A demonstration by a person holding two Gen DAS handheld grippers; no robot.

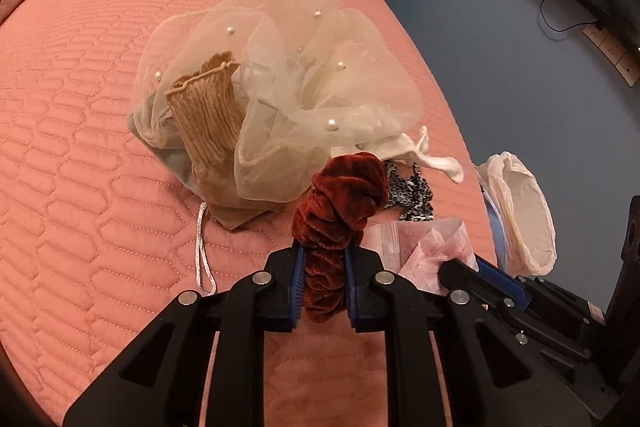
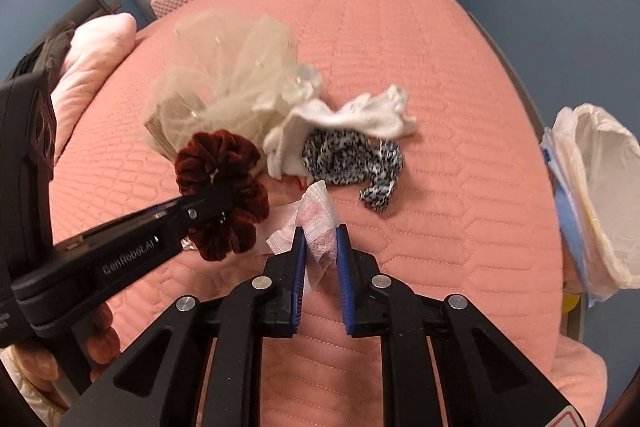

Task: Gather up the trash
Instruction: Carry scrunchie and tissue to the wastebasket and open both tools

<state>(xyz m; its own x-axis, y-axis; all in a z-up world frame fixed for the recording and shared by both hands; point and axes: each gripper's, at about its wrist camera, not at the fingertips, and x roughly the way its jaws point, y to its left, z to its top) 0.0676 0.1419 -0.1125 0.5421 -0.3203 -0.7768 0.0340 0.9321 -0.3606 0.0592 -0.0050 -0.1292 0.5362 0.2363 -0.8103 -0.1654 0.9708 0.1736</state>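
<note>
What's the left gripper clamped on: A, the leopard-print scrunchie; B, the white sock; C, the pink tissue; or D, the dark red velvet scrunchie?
D: the left gripper is shut on the scrunchie, its blue pads pressing the velvet from both sides.

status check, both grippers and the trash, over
Left gripper shut on red scrunchie. Right gripper shut on pink tissue. Lined bin open beside the bed, nothing in the way.
</note>
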